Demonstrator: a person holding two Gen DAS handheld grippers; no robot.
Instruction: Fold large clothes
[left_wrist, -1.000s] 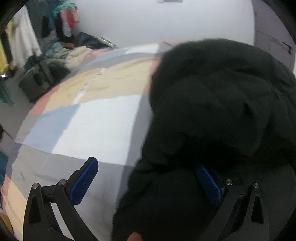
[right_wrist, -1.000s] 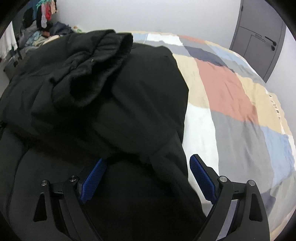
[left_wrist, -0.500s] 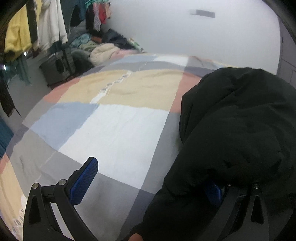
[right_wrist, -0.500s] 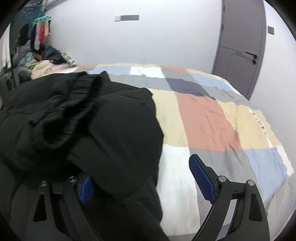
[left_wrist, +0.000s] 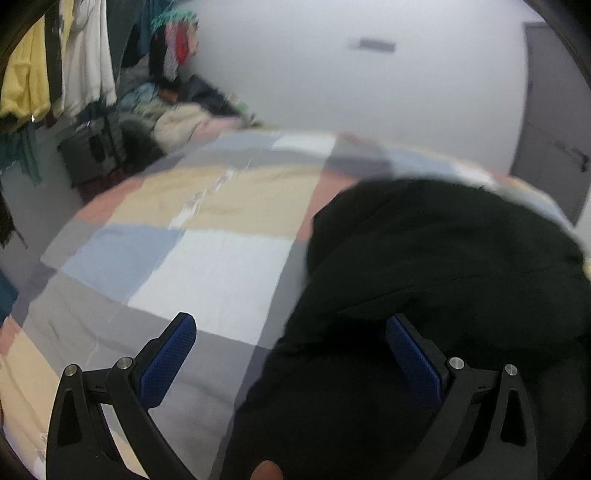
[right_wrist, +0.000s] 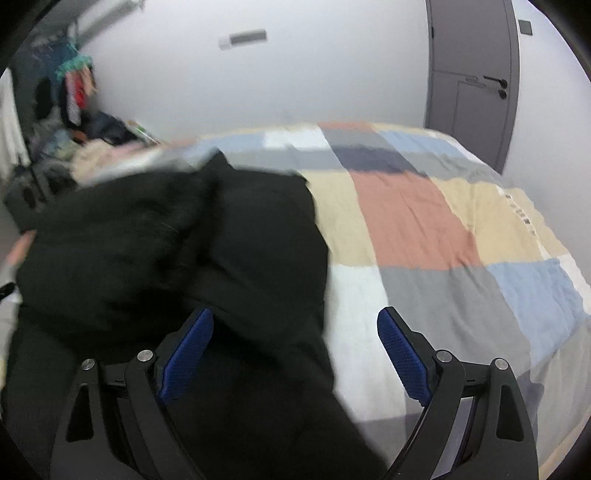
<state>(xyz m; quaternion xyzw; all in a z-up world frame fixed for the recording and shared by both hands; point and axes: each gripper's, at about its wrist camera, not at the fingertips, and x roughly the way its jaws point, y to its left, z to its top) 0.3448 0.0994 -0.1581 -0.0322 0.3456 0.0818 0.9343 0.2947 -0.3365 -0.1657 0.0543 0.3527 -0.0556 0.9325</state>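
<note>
A large black padded jacket (left_wrist: 443, 266) lies bunched on a bed with a patchwork quilt (left_wrist: 207, 266). In the left wrist view it fills the right half. My left gripper (left_wrist: 291, 343) is open, jaws wide apart, its right finger over the jacket's left edge, its left finger over the quilt. In the right wrist view the jacket (right_wrist: 177, 266) fills the left half. My right gripper (right_wrist: 295, 343) is open over the jacket's right edge, with the quilt (right_wrist: 443, 258) under its right finger. Neither holds cloth.
A pile of clothes (left_wrist: 173, 122) and a dark case (left_wrist: 88, 151) stand on the floor at the far left of the bed. Hanging garments (left_wrist: 59, 59) fill the left edge. A grey door (right_wrist: 472, 81) is in the wall beyond the bed.
Both grippers have pulled back and risen from the jacket. Folds that covered the left gripper's right pad and the right gripper's left pad now lie lower, and both pads show.
</note>
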